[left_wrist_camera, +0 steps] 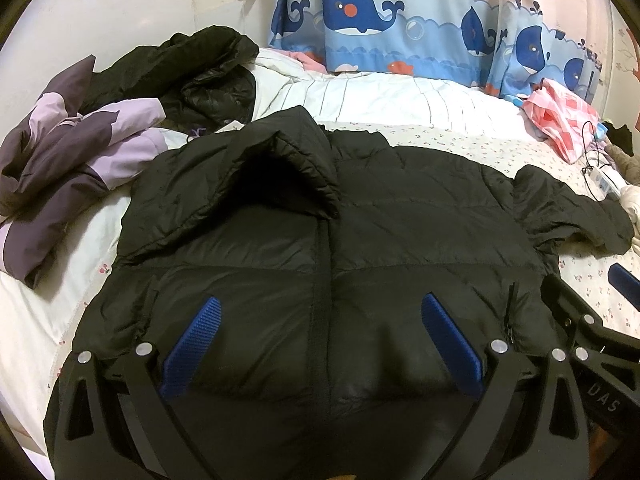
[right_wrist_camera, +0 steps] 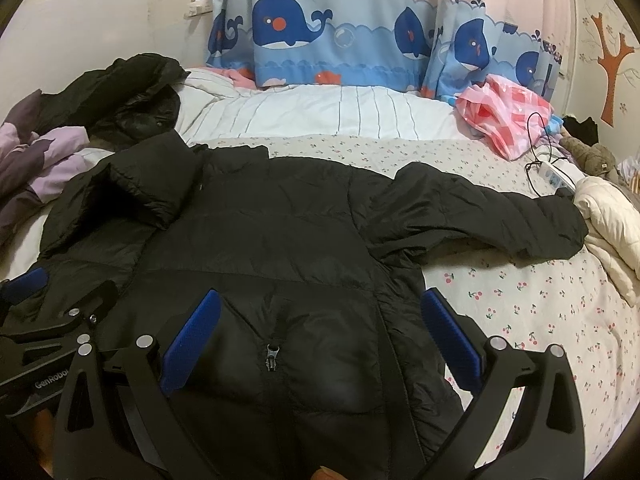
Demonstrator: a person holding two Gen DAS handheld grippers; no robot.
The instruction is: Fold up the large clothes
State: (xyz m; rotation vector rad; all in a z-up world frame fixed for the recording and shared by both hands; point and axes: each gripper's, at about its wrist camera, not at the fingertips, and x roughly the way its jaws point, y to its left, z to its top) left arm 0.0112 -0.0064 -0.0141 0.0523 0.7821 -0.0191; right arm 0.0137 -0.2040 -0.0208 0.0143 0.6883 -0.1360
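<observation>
A black puffer jacket [left_wrist_camera: 360, 232] lies spread front-up on the bed, zipped, hem toward me. Its left sleeve [left_wrist_camera: 208, 188] is folded across the chest. Its right sleeve [right_wrist_camera: 480, 212] stretches out to the right on the sheet. My left gripper [left_wrist_camera: 322, 312] is open and empty, hovering over the jacket's lower middle by the zipper line. My right gripper [right_wrist_camera: 320, 308] is open and empty over the jacket's lower right part, above a pocket zipper pull [right_wrist_camera: 272, 354]. Each gripper shows at the edge of the other's view.
A purple and lilac garment [left_wrist_camera: 60, 168] and another black jacket [left_wrist_camera: 192, 68] lie at the left. A pink bag [right_wrist_camera: 504, 116], a power strip with cable [right_wrist_camera: 556, 172] and a cream quilted garment [right_wrist_camera: 612, 224] lie at the right. A whale-print curtain [right_wrist_camera: 340, 32] hangs behind the bed [right_wrist_camera: 520, 300].
</observation>
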